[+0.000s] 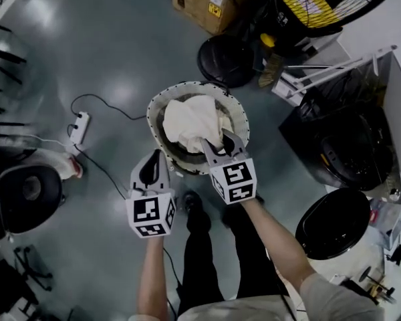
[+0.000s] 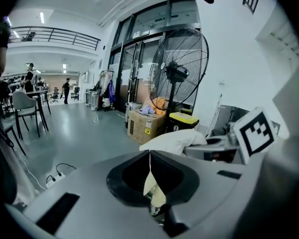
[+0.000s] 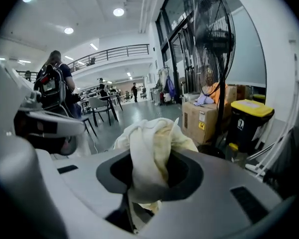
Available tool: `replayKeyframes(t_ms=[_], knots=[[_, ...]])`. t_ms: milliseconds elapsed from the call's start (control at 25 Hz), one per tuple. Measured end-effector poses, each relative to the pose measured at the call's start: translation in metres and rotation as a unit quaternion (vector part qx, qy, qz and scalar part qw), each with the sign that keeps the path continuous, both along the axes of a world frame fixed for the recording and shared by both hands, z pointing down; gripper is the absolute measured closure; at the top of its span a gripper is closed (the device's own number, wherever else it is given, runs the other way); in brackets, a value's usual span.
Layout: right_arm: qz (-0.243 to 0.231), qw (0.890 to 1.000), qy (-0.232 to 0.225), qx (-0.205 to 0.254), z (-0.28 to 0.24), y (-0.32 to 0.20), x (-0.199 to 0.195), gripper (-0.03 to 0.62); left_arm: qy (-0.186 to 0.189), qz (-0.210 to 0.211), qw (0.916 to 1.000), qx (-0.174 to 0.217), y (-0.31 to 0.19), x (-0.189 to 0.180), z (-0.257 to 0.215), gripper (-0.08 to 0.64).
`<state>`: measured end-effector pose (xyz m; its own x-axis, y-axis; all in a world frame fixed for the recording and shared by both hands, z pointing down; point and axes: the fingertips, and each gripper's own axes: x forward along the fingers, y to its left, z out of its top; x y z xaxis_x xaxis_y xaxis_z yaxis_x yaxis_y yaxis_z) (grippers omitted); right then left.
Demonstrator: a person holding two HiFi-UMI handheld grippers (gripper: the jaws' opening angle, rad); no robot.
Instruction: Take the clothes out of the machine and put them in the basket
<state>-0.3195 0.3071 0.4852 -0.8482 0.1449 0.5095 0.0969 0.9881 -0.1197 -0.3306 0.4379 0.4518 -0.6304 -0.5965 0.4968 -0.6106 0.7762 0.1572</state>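
Directly over the basket (image 1: 155, 112), right gripper (image 1: 217, 142) clamped narrow on the cream cloth (image 1: 187, 120), bunched just ahead and below, so probably only a release left; nearer than the left gripper (image 1: 155, 160), closed on a thin cream scrap (image 2: 154, 190) at the near rim; grey floor (image 1: 107, 52) beneath, machine (image 1: 351, 146) apparently well apart at right

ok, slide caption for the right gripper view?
Right gripper shut on cream cloth; floor fan, cardboard box, yellow-lidded bin behind.

Left arm (image 1: 152, 273) and right arm (image 1: 275, 236) stretched forward, side by side.
Left gripper (image 1: 157, 158), tilted down, pinches a thin cloth strip (image 2: 154, 189); right gripper (image 1: 220, 143), likewise tilted, clamps a bunched cloth (image 3: 149, 158).
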Motion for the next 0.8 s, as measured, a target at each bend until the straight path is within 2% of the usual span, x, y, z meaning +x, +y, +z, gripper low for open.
replayKeyframes(t_ms=[200, 280, 320, 360, 520, 600, 800], knots=[[-0.006, 0.996, 0.083, -0.029, 0.09, -0.001, 0.0, 0.442, -0.001, 0.012, 0.9999, -0.003, -0.009, -0.007, 0.007, 0.538], [-0.009, 0.993, 0.115, -0.039, 0.121, 0.0, 0.001, 0.345, 0.0, 0.016, 0.9999, -0.006, -0.012, -0.011, 0.01, 0.538], [-0.004, 0.992, 0.123, -0.037, 0.131, -0.002, 0.001, 0.288, 0.001, 0.017, 0.9998, -0.007, -0.013, -0.012, 0.012, 0.538], [0.002, 0.992, 0.125, -0.031, 0.138, -0.006, 0.001, 0.264, 0.003, 0.018, 0.9998, -0.009, -0.015, -0.013, 0.013, 0.538], [-0.007, 0.993, 0.116, -0.023, 0.132, -0.011, -0.002, 0.258, 0.01, 0.021, 0.9996, -0.013, -0.021, -0.014, 0.02, 0.538], [-0.005, 0.994, 0.106, -0.022, 0.121, -0.014, -0.001, 0.282, 0.013, 0.021, 0.9996, -0.014, -0.025, -0.012, 0.022, 0.538], [0.014, 0.997, 0.075, -0.005, 0.076, -0.035, 0.01, 0.491, 0.017, 0.017, 0.9996, -0.015, -0.035, -0.007, 0.021, 0.538]])
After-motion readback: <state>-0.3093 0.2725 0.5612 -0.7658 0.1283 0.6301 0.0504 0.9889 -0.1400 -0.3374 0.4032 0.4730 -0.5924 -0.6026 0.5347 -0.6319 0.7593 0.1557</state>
